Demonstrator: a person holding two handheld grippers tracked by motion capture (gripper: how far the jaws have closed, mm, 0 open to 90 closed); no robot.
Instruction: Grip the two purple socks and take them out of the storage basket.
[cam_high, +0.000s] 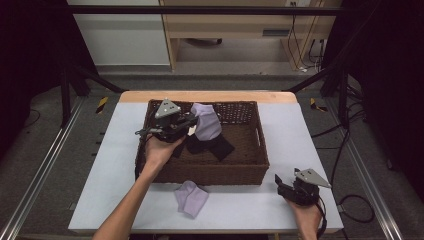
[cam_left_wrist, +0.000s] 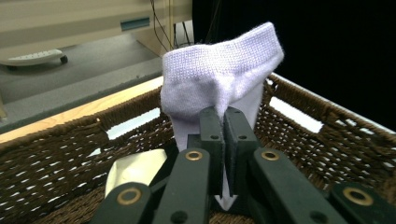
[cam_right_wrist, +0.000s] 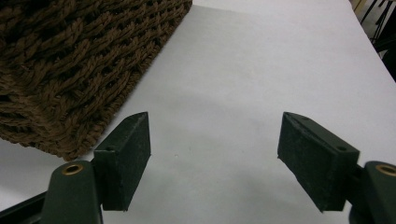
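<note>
While the left gripper pinched a lavender sock with its jaws pressed together on the fabric, the sock hung over the upper middle of the wicker basket, above a dark garment lying inside. In the left gripper view the sock stood up from the closed jaws, with a pale item at lower left that I could not identify. A second lavender sock lay on the white table just below the basket's front wall. I judged this the lifting-out step; next, the sock needed carrying clear of the rim toward its mate. The right gripper, at lower right, sat spread and empty. Whether the dark garment was one piece or two stayed unclear.
</note>
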